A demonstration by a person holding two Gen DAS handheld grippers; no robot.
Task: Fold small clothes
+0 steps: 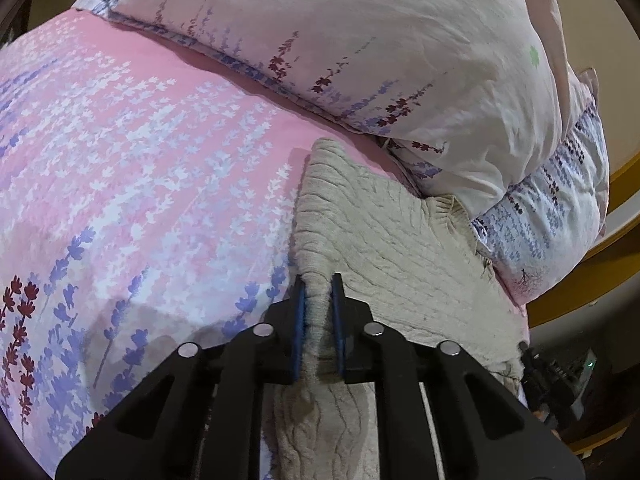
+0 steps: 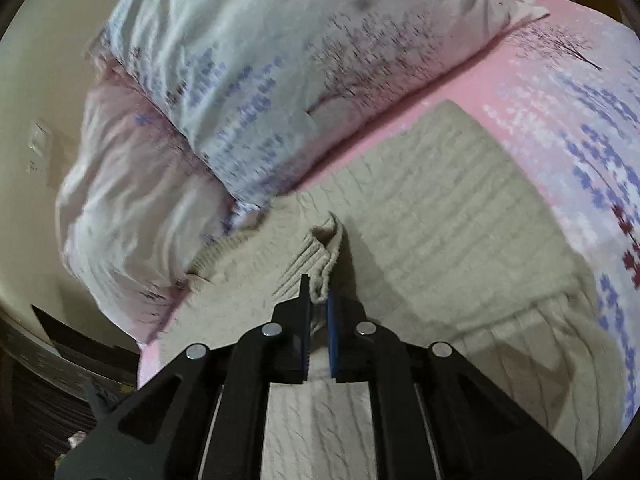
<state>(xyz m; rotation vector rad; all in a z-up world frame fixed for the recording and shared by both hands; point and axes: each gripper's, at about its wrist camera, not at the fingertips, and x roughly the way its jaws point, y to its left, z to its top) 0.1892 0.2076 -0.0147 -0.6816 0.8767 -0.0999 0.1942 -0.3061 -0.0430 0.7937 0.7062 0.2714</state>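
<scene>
A beige cable-knit sweater [image 1: 384, 240] lies on the pink floral bedsheet [image 1: 140, 152], just beside the stacked white floral pillows [image 1: 360, 40]. The left gripper [image 1: 319, 292] is clamped on a bunched edge of the knit. The right gripper [image 2: 318, 292] pinches the ribbed cuff.

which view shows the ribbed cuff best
The right wrist view: the ribbed cuff sticks up from the right hand-held gripper, shut on it. The left wrist view shows only the sweater body, no clear cuff.
</scene>
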